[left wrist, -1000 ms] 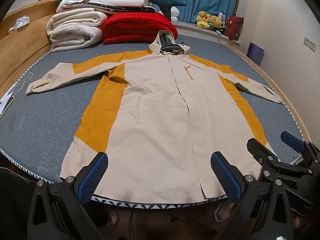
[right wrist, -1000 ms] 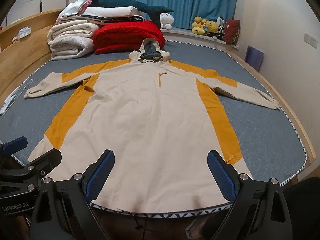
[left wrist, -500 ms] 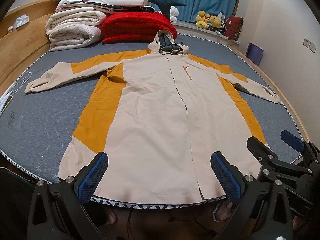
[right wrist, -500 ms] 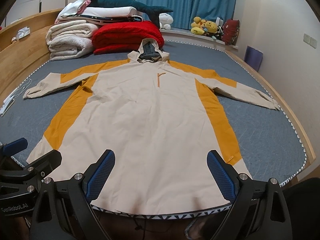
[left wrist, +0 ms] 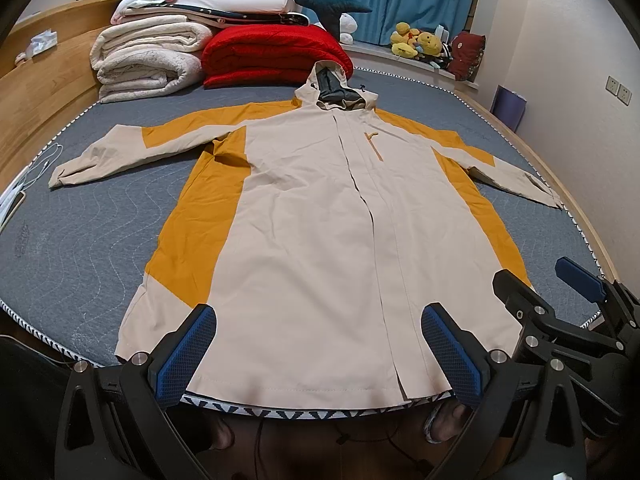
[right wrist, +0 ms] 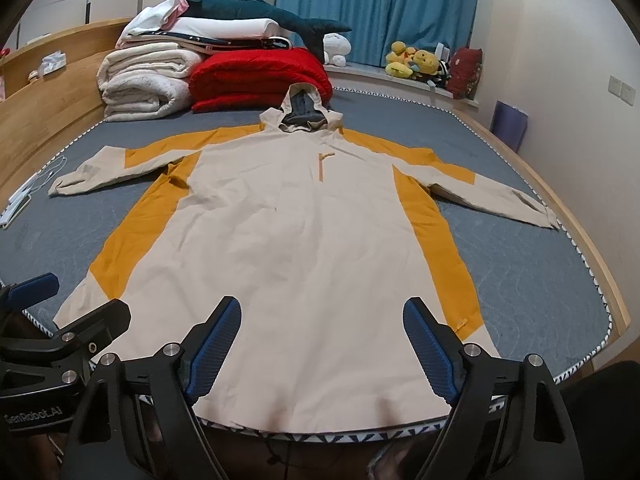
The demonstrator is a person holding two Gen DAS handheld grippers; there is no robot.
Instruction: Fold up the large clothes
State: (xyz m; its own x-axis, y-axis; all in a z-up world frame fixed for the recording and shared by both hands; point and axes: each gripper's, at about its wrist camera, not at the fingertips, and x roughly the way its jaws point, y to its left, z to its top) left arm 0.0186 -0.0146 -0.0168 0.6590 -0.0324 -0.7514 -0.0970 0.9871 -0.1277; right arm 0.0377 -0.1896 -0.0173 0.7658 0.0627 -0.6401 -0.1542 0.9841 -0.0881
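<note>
A long beige hooded coat with orange side panels [left wrist: 312, 216] lies flat and face up on the grey bed, sleeves spread out, hood at the far end; it also shows in the right wrist view [right wrist: 296, 232]. My left gripper [left wrist: 320, 354] is open and empty, held just above the coat's near hem. My right gripper [right wrist: 320, 346] is open and empty, also over the near hem, to the right of the left one. The right gripper shows at the right edge of the left wrist view [left wrist: 560, 312].
The grey mattress [left wrist: 80, 216] has a wooden frame. Folded white blankets [left wrist: 148, 60] and a red quilt [left wrist: 276, 56] are stacked at the far end. Cables and a phone [left wrist: 24, 184] lie at the left edge. Plush toys [left wrist: 416, 44] sit on the window ledge.
Both grippers have shifted slightly forward and down toward the coat's near hem. The coat has not moved and both jaws stay open.
</note>
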